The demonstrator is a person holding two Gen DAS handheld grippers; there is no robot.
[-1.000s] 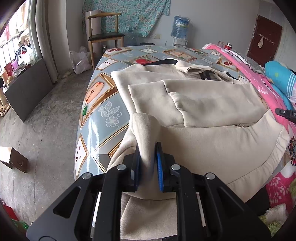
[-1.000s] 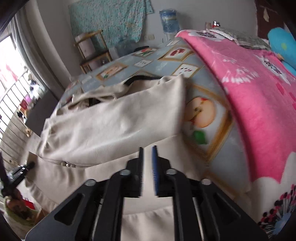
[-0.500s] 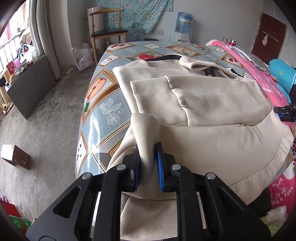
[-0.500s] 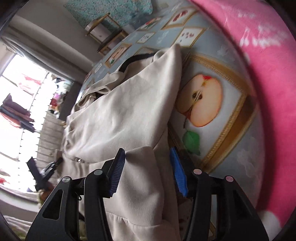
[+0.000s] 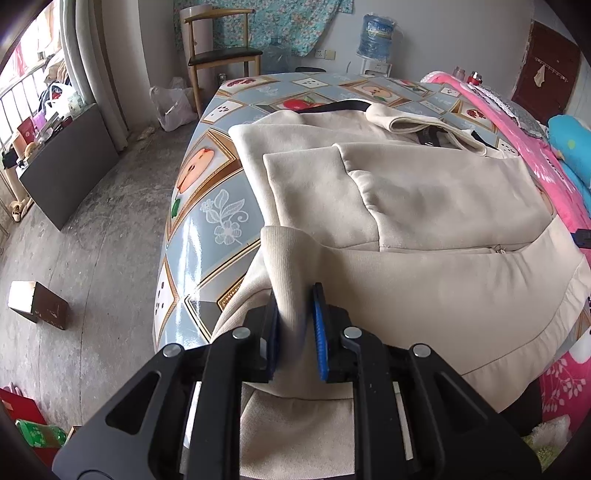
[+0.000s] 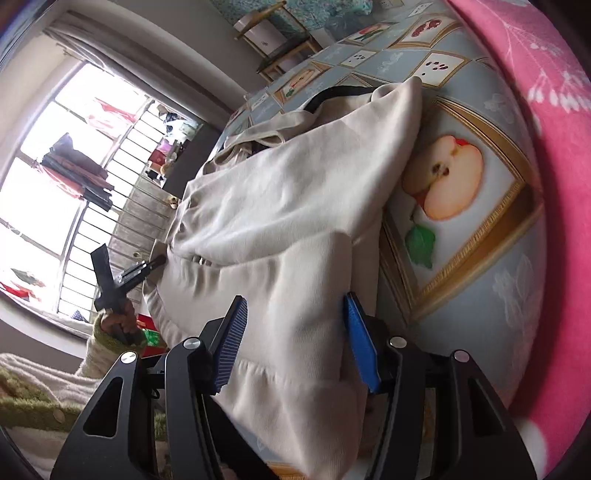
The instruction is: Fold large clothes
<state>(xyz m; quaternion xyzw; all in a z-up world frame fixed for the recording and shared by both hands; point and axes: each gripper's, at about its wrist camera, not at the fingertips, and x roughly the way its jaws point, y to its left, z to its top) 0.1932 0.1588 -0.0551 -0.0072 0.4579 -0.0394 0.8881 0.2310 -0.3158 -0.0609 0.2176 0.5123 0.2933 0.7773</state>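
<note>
Left wrist: left claw (image 5: 295,328) pinches sweatshirt (image 5: 424,206) hem; grip point hidden.

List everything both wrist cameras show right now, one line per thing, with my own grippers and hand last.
Beige fleece sweatshirt: one, beige, spread on the table, sleeves folded in.
Glossy fruit-print tablecloth table: one, blue-grey, under the sweatshirt.
Pink floral blanket: one, pink, along the table's far side.
Wooden chair with dark seat: one, tan, by the far wall.
Blue water jug: one, on a dispenser at the wall.
Brown cardboard box: one, on the floor.
Left gripper: black, blue pads, shut on the ribbed hem corner.
Right gripper: opening, hem between the pads.
Left hand: green-cuffed sleeve, holding the left gripper's handle.
</note>
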